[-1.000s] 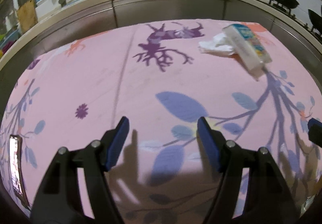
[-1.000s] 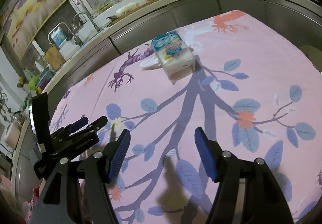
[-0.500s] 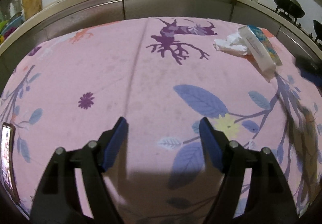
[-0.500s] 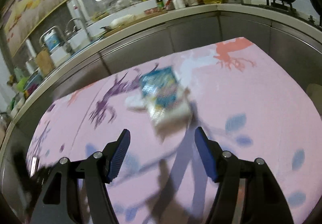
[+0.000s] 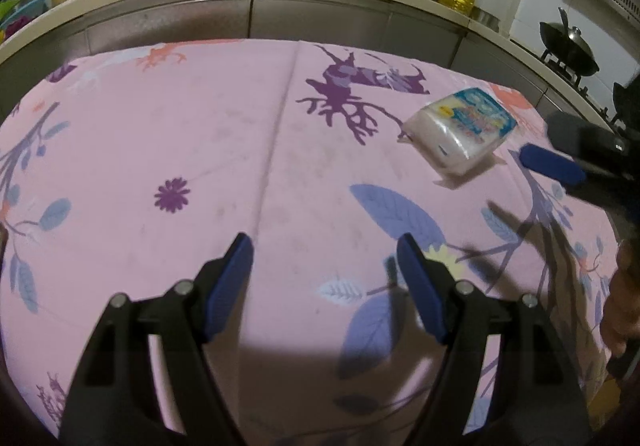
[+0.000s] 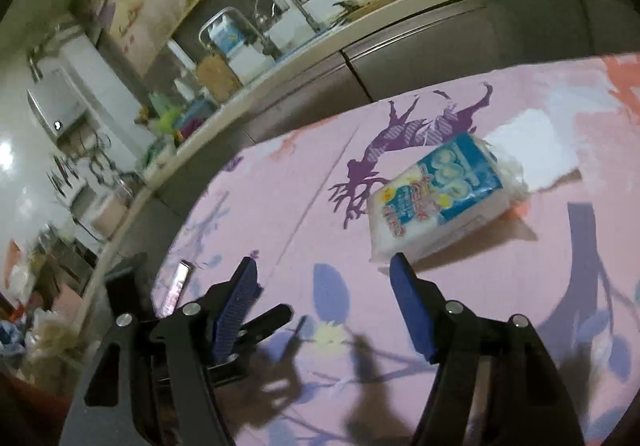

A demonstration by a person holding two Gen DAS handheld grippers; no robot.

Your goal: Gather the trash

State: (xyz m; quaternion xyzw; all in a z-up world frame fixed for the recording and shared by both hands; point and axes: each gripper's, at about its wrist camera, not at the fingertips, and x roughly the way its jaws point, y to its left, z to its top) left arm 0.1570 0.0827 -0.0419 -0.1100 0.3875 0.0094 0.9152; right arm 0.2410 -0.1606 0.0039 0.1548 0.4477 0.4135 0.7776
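Across my counter [image 5: 168, 117] lies a pink cloth [image 5: 120, 133] printed with branches and leaves; its near edge is cut off in both views. Toward the far right sits the tissue pack [image 5: 460, 133], white with a blue printed top, lying flat and a little blurred. Something white and crumpled shows at its far side in the right view [image 6: 510, 165], mostly hidden by the pack; I cannot tell what it is. My right gripper [image 6: 324, 302] is open with nothing between its blue pads, the pack just beyond its right finger. My left gripper [image 5: 324, 282] is open too, empty, well apart from the pack.
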